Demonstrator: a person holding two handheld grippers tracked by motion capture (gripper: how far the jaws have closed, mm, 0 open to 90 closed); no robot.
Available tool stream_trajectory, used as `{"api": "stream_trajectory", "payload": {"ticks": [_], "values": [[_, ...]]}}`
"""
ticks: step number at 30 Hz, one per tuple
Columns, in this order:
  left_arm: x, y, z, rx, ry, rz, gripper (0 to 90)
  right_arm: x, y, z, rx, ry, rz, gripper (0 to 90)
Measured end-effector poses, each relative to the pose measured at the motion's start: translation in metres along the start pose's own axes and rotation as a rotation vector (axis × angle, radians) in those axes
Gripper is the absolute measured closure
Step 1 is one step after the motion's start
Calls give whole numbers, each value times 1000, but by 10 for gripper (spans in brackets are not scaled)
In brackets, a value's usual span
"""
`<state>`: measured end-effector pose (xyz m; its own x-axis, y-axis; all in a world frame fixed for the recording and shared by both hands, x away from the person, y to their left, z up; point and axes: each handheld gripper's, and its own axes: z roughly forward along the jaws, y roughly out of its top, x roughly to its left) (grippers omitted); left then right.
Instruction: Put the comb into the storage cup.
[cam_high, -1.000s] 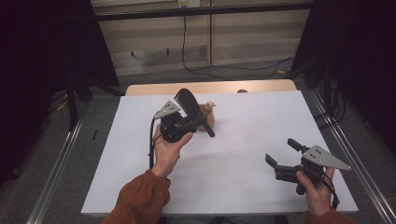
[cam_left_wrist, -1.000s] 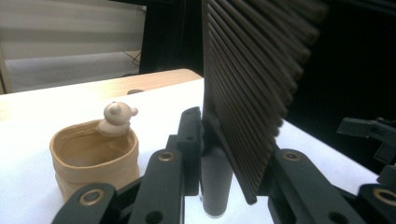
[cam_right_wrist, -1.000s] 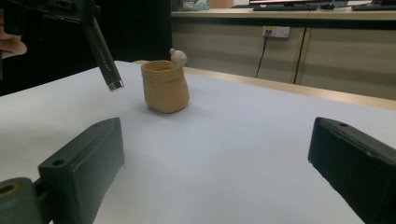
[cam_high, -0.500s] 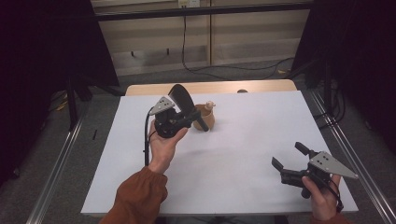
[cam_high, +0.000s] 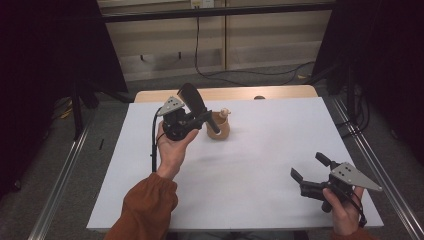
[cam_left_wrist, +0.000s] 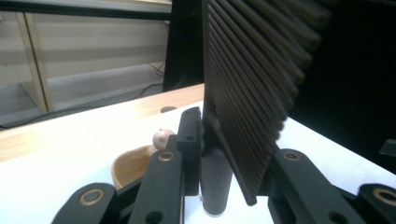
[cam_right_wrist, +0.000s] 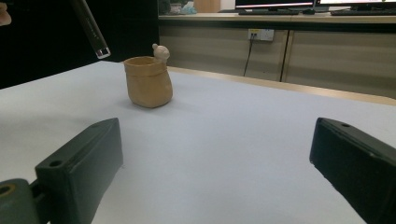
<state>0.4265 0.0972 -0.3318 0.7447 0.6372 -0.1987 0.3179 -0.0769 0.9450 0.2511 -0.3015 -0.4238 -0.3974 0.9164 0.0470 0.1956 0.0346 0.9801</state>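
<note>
Nearest you, at the right front of the white table (cam_high: 260, 165), your right gripper (cam_high: 311, 172) waits with its jaws spread wide, nothing between them. Farther left, your left gripper (cam_high: 196, 119) is clamped on a black ribbed brush (cam_left_wrist: 252, 84), handle tip poised beside the tan pot (cam_high: 218, 126). Judging by this, the brush is lifted but not yet dropped into the pot.

The left gripper (cam_high: 196, 119) is held raised, jaws clamped; the right gripper (cam_high: 311, 171) is held low, jaws spread wide
</note>
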Motion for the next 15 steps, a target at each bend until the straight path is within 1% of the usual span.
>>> {"api": "stream_trajectory", "payload": {"ticks": [2, 3, 5, 8, 10, 11, 12, 13, 14, 15], "values": [[1, 3, -1, -3, 2, -7, 731, 0, 0, 0, 3, -2, -2, 20], [2, 4, -1, -3, -1, -3, 731, 0, 0, 0, 3, 0, 0, 19], [3, 5, -1, -11, -1, -19, 731, 0, 0, 0, 4, 3, -4, 19], [5, 6, 1, -13, 2, -24, 731, 0, -1, 1, 6, 5, -2, 19], [7, 7, 3, -16, -3, -36, 731, 0, -1, 1, 8, 6, -5, 20], [7, 8, 4, -16, 10, -30, 731, 0, -1, 1, 9, 5, -6, 19], [8, 10, 4, -10, 9, -21, 731, 0, -1, 1, 9, 6, -8, 19], [8, 11, 5, -14, 25, -20, 731, 0, -1, 1, 8, 5, -9, 20], [9, 13, 5, -10, 23, -12, 732, 0, -1, 1, 6, 6, -11, 20], [10, 14, 5, -8, 19, -16, 732, 0, -1, 1, 6, 5, -11, 19]]}}
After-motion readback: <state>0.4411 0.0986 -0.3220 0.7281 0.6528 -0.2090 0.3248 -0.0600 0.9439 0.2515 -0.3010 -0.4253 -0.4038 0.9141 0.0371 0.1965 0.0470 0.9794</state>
